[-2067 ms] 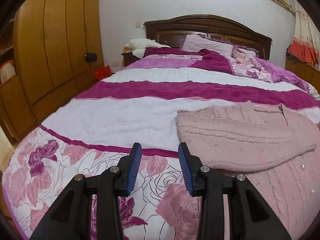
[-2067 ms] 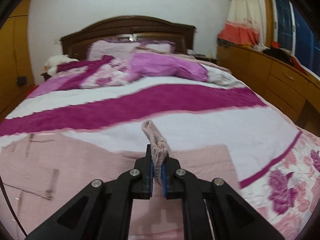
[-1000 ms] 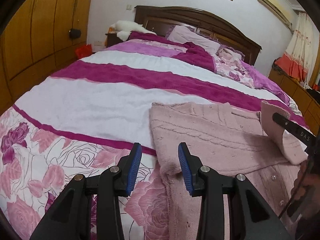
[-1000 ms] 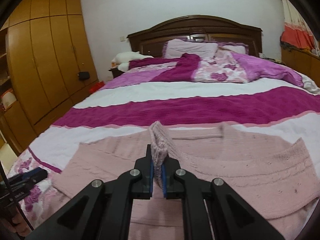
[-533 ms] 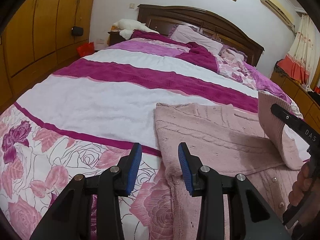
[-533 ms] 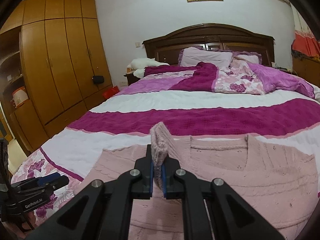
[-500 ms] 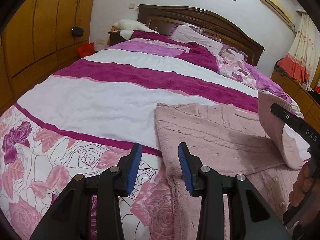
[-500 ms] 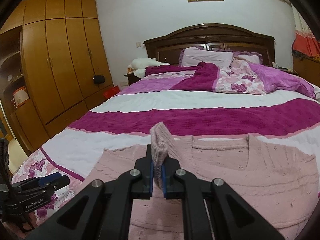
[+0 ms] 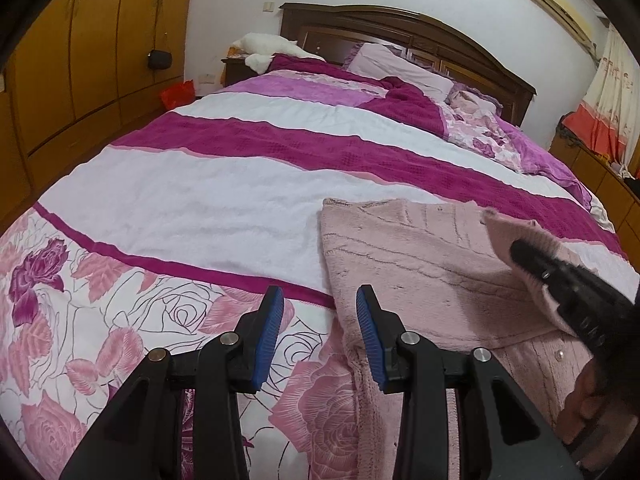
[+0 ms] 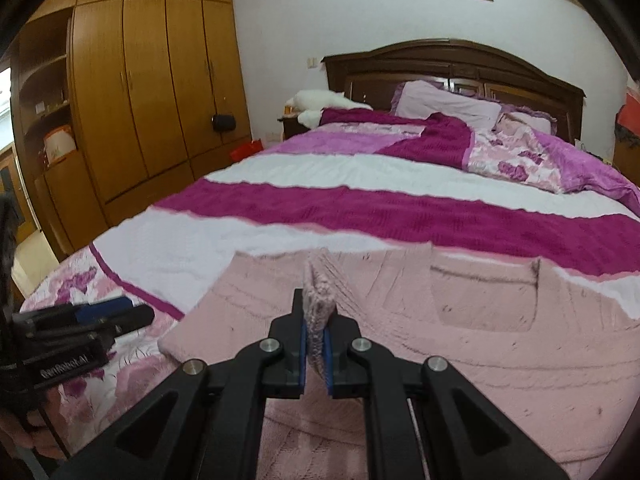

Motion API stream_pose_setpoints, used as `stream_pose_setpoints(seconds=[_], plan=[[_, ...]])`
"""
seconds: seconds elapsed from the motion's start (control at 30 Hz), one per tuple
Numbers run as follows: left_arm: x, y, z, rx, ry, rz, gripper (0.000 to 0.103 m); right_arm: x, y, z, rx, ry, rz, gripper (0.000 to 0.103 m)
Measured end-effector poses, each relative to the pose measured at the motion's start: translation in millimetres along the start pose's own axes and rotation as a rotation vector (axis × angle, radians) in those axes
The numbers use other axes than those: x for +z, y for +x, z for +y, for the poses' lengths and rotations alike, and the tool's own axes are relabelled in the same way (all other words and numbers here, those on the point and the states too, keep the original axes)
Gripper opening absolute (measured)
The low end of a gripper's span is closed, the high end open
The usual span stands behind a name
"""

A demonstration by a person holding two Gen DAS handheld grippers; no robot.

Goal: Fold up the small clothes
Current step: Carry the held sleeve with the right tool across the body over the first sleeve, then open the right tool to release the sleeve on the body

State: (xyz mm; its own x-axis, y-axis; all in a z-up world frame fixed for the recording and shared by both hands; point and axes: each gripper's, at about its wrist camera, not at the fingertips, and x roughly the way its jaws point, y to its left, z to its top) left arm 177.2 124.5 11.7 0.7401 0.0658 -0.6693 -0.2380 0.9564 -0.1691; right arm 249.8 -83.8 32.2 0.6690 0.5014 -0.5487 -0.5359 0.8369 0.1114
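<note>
my right gripper is clamped on a cuff of the pink knit sweater, holding that sleeve end raised over the body of the garment, which lies flat on the bedspread near the foot of the bed. my left gripper has its jaws parted with nothing between them, poised over the floral border just beside the sweater's folded left edge.

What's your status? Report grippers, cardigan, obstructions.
Right gripper shut on cardigan sleeve cuff, lifted over its body. Left gripper open, empty, at cardigan's left edge. Nothing in the way on bed.
</note>
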Motion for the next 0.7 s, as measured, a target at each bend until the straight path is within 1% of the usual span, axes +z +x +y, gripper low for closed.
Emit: stream_pose_setpoints(seconds=[0.17, 0.4, 0.47, 0.6, 0.7], plan=[[0, 1, -2, 0.010, 0.018, 0.002, 0.014, -7, 8, 4, 0.009, -0.013, 0.018, 0.006], [-2, 5, -2, 0.018, 0.018, 0.018, 0.014, -13, 17, 5, 0.028, -0.014, 0.064, 0.007], [-2, 5, -3, 0.020, 0.018, 0.018, 0.014, -13, 18, 6, 0.040, -0.010, 0.070, 0.011], [-3, 7, -3, 0.011, 0.020, 0.026, 0.014, -14, 17, 10, 0.076, -0.008, 0.070, 0.011], [-4, 8, -2, 0.008, 0.018, 0.027, 0.014, -14, 14, 11, 0.073, -0.006, 0.068, 0.015]])
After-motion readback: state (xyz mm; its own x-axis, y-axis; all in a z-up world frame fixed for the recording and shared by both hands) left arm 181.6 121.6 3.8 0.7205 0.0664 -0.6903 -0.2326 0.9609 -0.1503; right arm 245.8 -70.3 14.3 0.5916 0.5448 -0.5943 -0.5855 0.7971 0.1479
